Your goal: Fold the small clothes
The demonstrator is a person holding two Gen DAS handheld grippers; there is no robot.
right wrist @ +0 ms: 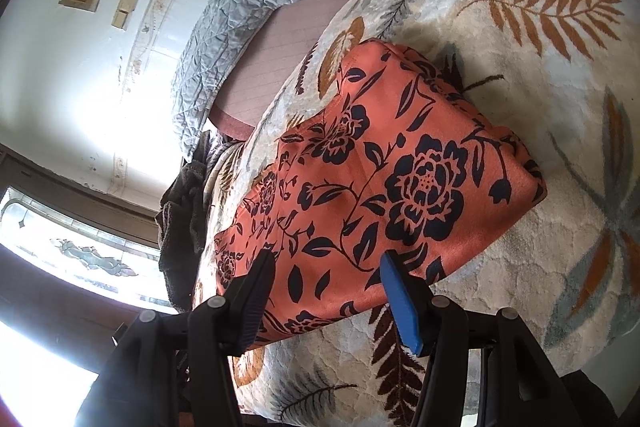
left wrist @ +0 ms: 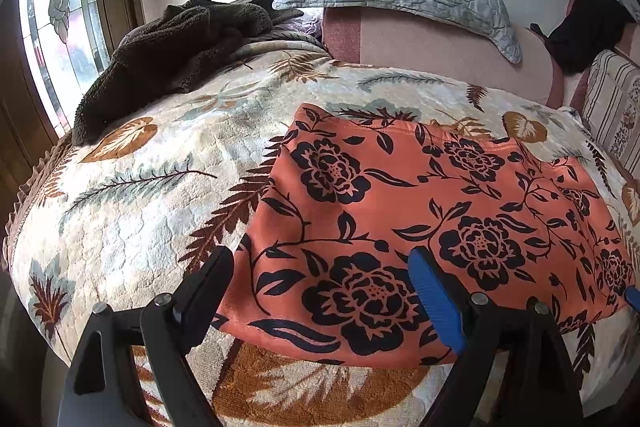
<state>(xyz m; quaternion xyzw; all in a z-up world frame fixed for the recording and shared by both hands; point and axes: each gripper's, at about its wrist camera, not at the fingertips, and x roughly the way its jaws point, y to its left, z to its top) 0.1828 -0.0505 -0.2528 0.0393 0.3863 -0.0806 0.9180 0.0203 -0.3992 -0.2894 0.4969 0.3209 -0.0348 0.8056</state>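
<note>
1. Orange floral garment (left wrist: 400, 227) lies flat on the leaf-print blanket (left wrist: 152, 187) in the left wrist view, spreading ahead of and between the 2 fingers. The left gripper (left wrist: 320, 291) is spread wide and grips nothing. A brown fleece (left wrist: 168, 55) sits far ahead, beyond the black finger.
2. From the right wrist, the garment (right wrist: 380, 179) lies ahead of the fingers, its near edge between them. The right gripper (right wrist: 328, 295) gapes wide, empty. A grey quilted pillow (right wrist: 224, 47) lies far ahead.
</note>
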